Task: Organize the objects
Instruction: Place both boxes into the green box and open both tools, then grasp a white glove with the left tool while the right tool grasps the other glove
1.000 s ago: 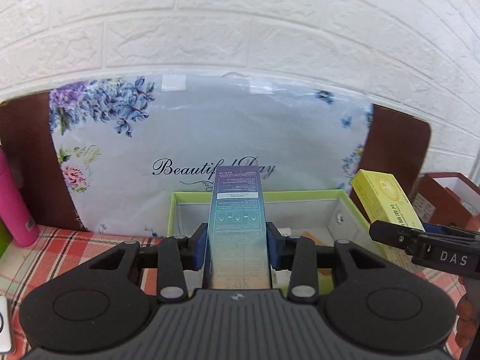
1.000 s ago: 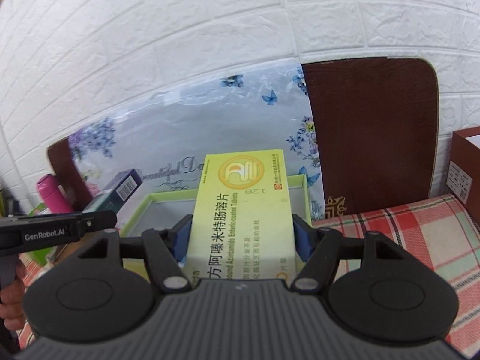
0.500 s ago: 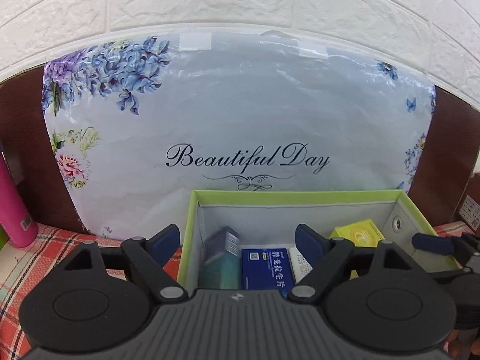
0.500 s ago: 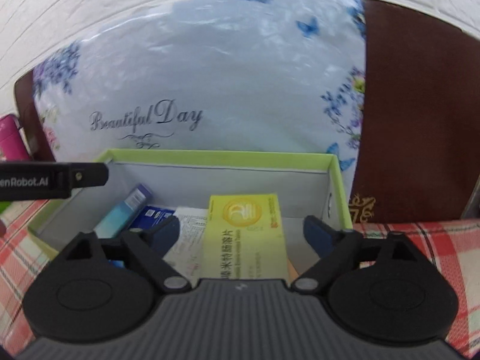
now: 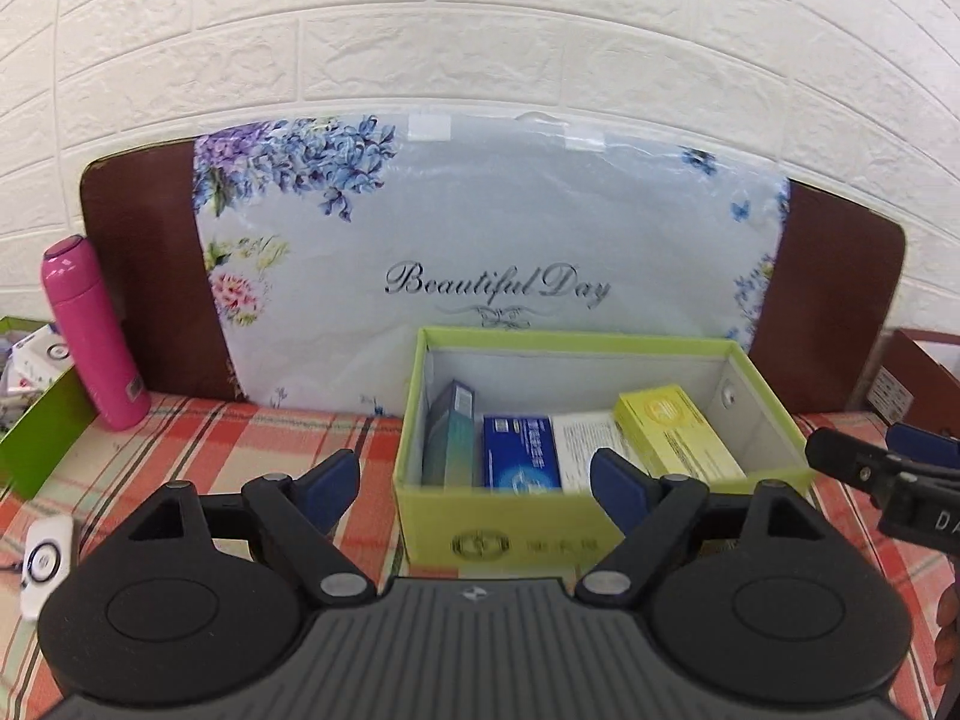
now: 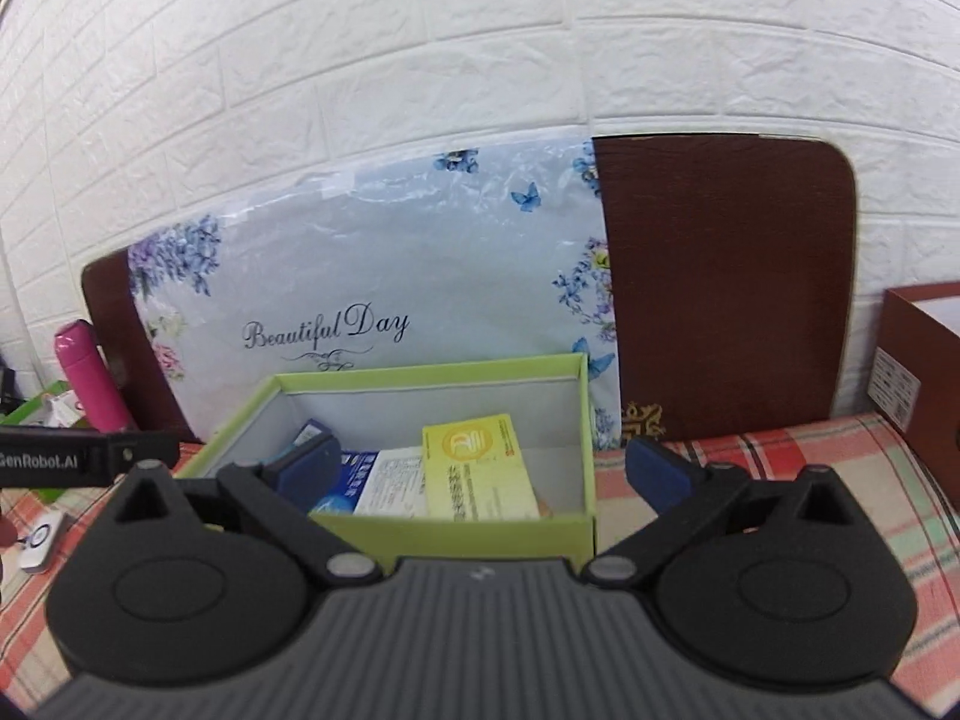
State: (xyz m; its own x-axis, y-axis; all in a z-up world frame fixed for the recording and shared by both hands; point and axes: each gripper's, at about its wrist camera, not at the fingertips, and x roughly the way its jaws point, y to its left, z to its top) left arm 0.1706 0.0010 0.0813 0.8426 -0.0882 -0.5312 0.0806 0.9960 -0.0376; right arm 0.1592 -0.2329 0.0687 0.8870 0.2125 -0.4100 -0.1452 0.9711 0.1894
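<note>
A light green open box (image 5: 510, 525) stands on the plaid cloth. Inside it lie a teal carton (image 5: 447, 444), a blue carton (image 5: 519, 450), a white leaflet (image 5: 585, 438) and a yellow carton (image 5: 678, 438). My left gripper (image 5: 474, 474) hovers in front of the box, open and empty. My right gripper (image 6: 480, 462) is also in front of the green box (image 6: 456, 534), its jaws still opening with nothing between them; the yellow carton (image 6: 477, 468) lies beyond. Each gripper's tip shows at the edge of the other's view.
A floral "Beautiful Day" package (image 5: 480, 252) leans on a brown board (image 6: 726, 276) against the white brick wall. A pink bottle (image 5: 93, 342) and a green tray (image 5: 36, 432) stand left, a small white device (image 5: 45, 558) lies near, a brown box (image 6: 924, 360) right.
The left gripper let go of the teal carton and the right let go of the yellow one; both cartons now lie in the green box. Both grippers opened and drew back.
</note>
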